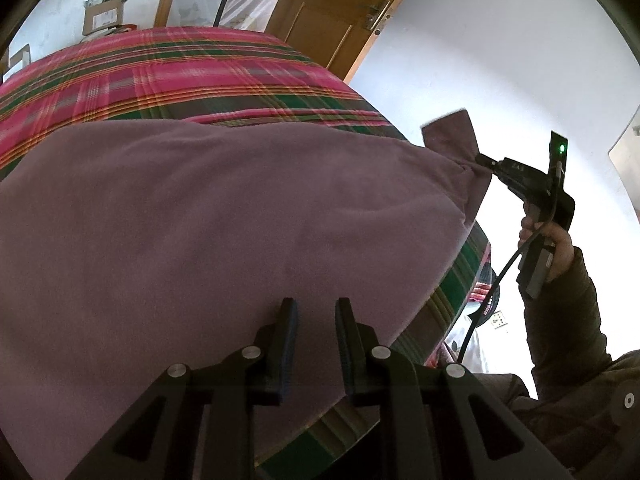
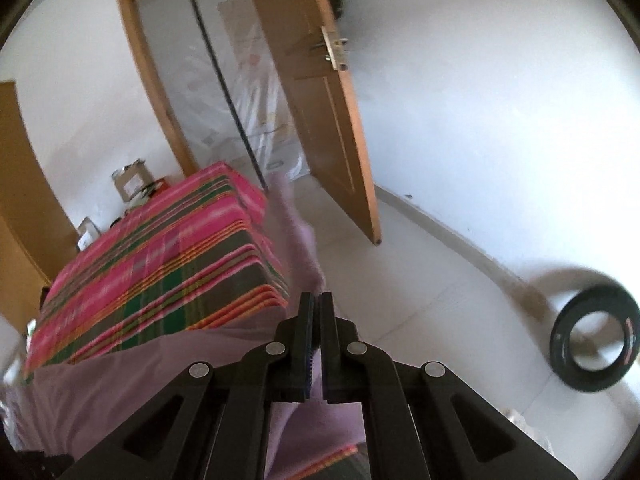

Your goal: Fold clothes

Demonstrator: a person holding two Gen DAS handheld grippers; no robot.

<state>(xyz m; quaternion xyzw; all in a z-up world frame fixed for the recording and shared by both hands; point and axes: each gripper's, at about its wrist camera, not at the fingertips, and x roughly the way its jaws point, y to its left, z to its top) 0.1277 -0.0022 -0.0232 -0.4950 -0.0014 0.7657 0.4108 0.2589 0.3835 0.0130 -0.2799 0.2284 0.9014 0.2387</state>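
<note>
Left wrist view: looks forward along the left claw (image 1: 316, 308), close above the mauve garment (image 1: 224, 216), across the plaid-covered bed (image 1: 168, 72) toward the wooden door (image 1: 332, 8); the right claw (image 1: 484, 160) appears at right. Right wrist view: sits at the bed's near corner, facing along its side toward the same door (image 2: 320, 112) and the floor (image 2: 420, 280). Both views share bed, garment (image 2: 296, 240) and door.

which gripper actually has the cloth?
The right gripper: jaws shut on the mauve fleece garment's corner. The left gripper hovers open above it.
</note>
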